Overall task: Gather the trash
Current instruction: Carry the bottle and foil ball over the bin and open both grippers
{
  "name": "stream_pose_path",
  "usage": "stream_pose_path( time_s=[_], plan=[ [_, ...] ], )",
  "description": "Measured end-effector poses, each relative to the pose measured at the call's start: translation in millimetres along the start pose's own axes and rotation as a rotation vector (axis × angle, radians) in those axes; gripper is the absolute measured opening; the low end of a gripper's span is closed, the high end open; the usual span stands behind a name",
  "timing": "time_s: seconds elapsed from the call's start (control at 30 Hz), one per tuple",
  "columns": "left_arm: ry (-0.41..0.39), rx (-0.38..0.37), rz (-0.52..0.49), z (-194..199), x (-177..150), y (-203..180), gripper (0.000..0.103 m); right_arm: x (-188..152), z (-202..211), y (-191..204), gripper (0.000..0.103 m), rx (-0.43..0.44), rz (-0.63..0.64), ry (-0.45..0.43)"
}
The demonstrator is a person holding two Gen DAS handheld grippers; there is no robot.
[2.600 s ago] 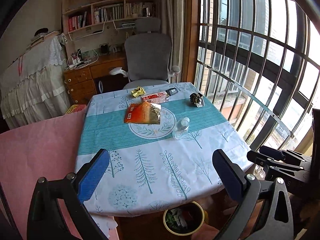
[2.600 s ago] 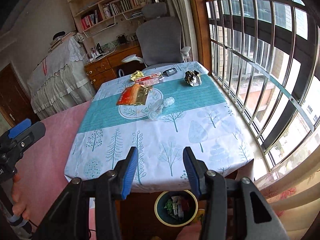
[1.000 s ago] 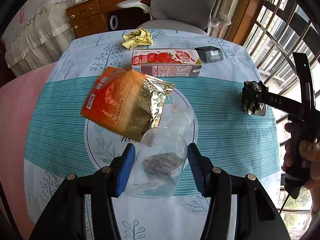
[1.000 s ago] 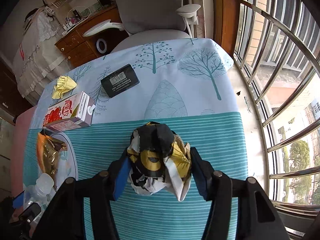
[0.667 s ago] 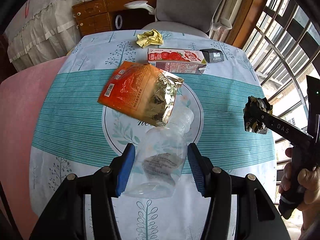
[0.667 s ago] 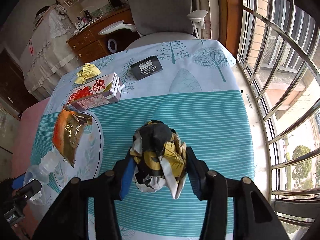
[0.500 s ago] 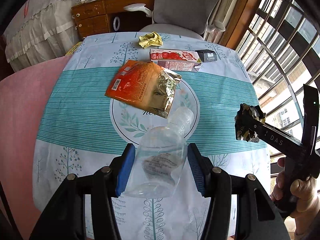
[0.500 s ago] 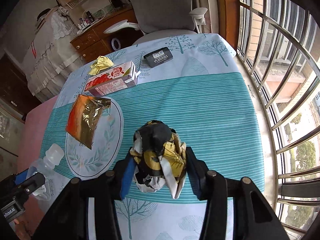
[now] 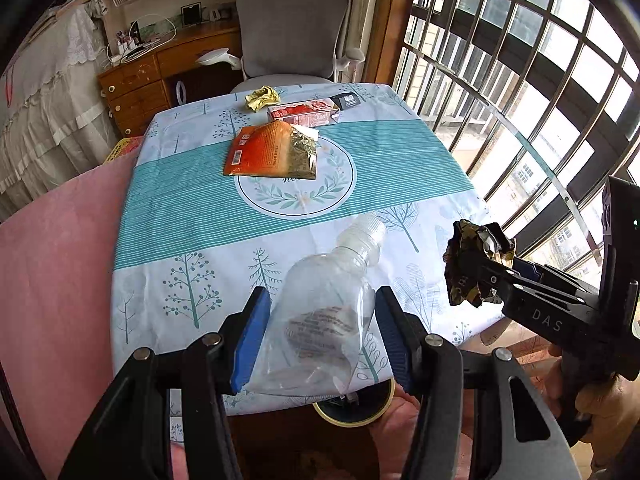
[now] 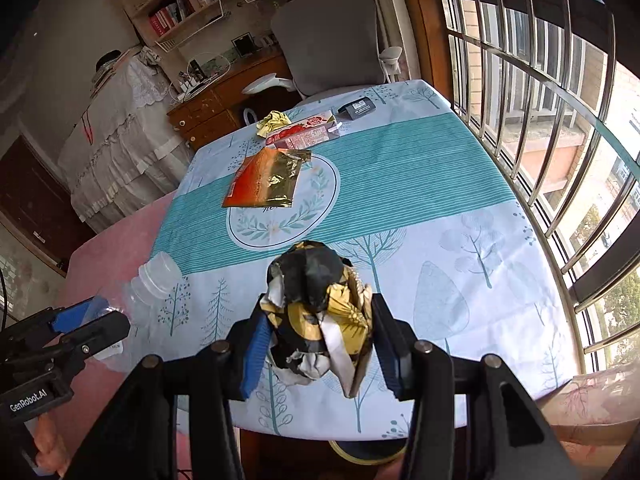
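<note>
My left gripper is shut on a clear plastic bottle, held above the near edge of the table; the same bottle shows at the left of the right wrist view. My right gripper is shut on a crumpled black-and-gold wrapper, also seen as the wrapper to the right of the bottle. On the tablecloth lie an orange foil bag, a red drink carton, a yellow crumpled wrapper and a small black box. A bin's rim peeks out below the table edge.
A grey office chair stands behind the table, a wooden desk to its left. Barred windows run along the right. A pink cover lies left of the table. A person's hand holds the right gripper.
Both grippers have pulled back and risen from mid-table to its near edge, the left carrying the bottle and the right the black-and-gold wrapper. The other trash has stayed put.
</note>
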State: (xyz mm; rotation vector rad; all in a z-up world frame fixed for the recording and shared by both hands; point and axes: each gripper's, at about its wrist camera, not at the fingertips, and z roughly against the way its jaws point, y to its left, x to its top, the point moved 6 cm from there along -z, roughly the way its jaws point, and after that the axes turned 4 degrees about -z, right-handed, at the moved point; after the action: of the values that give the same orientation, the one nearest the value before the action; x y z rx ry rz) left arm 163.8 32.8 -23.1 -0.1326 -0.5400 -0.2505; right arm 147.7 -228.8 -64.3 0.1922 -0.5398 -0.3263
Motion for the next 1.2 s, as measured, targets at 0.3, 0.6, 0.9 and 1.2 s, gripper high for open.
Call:
stream_pose_path(
  time_s=[0.3,0.6,0.9,1.2],
  plan=[
    [0.033,-0.068,-0.054,31,-76,-8,0.053,-111,29,3,0.048,-0.077,-0.037,0.093],
    [0.123,-0.108,-0.042,5,-130,-39,0.053,-170,19,-18,0.048,-0.104,-0.070,0.201],
    [0.245,-0.131,-0.060,-100,-215,-92,0.053,-262,-67,-83,0.048,-0.105,-0.185,0.355],
    [0.341,-0.120,0.051,-241,-279,-99,0.054,-316,-187,-145,0.050,-0.128,-0.234,0.437]
  ],
)
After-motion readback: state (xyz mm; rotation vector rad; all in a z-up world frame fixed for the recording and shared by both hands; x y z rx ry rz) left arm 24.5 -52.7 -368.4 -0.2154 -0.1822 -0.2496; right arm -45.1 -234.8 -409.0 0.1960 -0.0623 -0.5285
